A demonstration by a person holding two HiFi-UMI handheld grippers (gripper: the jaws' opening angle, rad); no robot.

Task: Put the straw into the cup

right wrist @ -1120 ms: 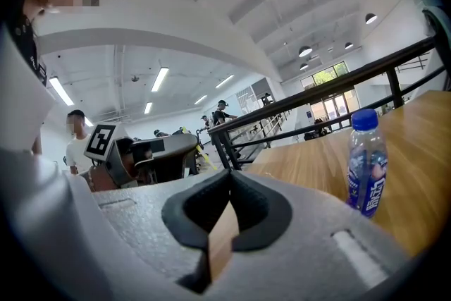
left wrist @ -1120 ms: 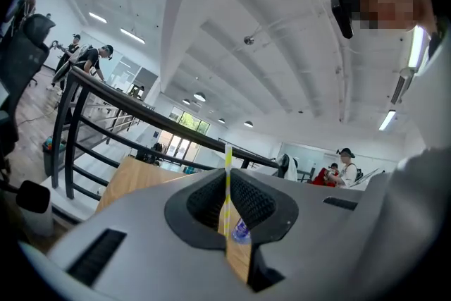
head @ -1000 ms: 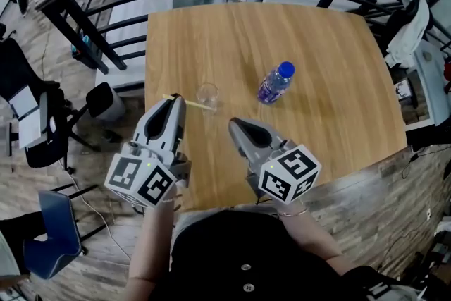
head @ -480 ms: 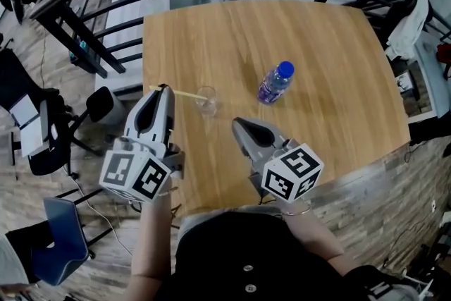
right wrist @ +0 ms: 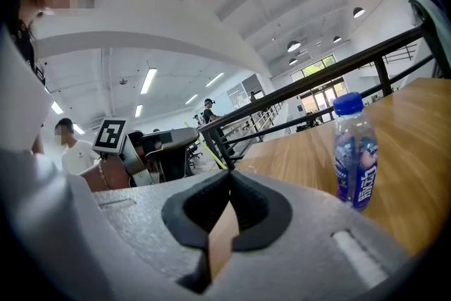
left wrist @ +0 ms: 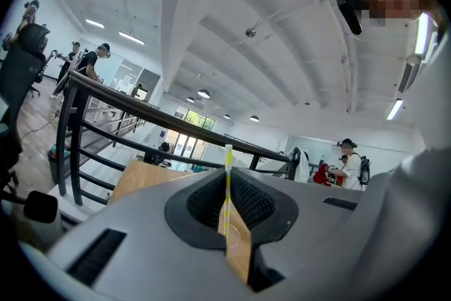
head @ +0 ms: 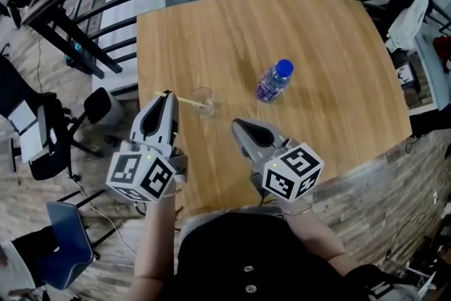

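The left gripper's (head: 167, 95) jaws pinch a yellow-striped straw (head: 189, 101), whose far end reaches over the clear cup (head: 205, 102) on the wooden table (head: 317, 81). The right gripper's (head: 236, 123) jaws are pressed together, empty, near a water bottle (head: 272, 81).

From the head view the straw (head: 187, 101) meets the cup (head: 204, 101), too small to tell whether its tip sits inside; the left gripper (head: 168, 96) covers its held end

Only bottle (head: 272, 80) stands rt of cup (head: 204, 101), wide gap btwn.
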